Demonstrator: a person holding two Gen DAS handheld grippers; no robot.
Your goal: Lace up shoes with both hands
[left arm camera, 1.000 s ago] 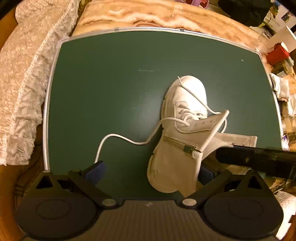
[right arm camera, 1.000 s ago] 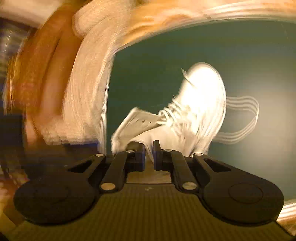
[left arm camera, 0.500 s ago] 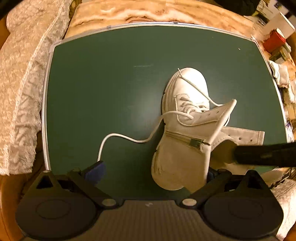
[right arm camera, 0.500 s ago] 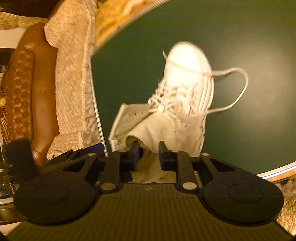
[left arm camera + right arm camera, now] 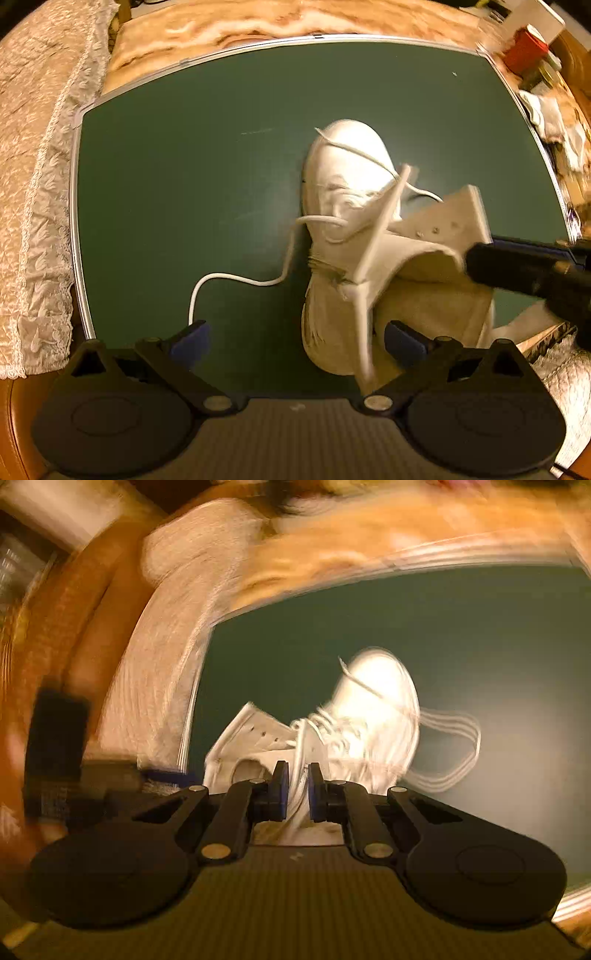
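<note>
A white high-top shoe [image 5: 351, 173] stands on the green mat [image 5: 184, 184], toe pointing away. My right gripper [image 5: 297, 794] is shut on the shoe's ankle collar [image 5: 299, 786] at the heel; it shows as a black bar in the left wrist view [image 5: 517, 266]. The shoe [image 5: 373, 716] is blurred in the right wrist view. One loose lace [image 5: 236, 277] trails left across the mat toward my left gripper [image 5: 295, 338], which is open and empty, its fingers either side of the heel. A second lace [image 5: 454, 753] loops to the right.
The mat has a metal rim [image 5: 77, 221]. A lacy cream cloth [image 5: 33, 166] lies left of it. A marbled surface [image 5: 277, 22] runs behind. Clutter, including a red box [image 5: 524, 48], sits at the far right.
My right gripper has swung the shoe's collar, twisting the upper and opening the tongue flap to the right. The right view is motion-blurred. My left gripper stays open in place.
</note>
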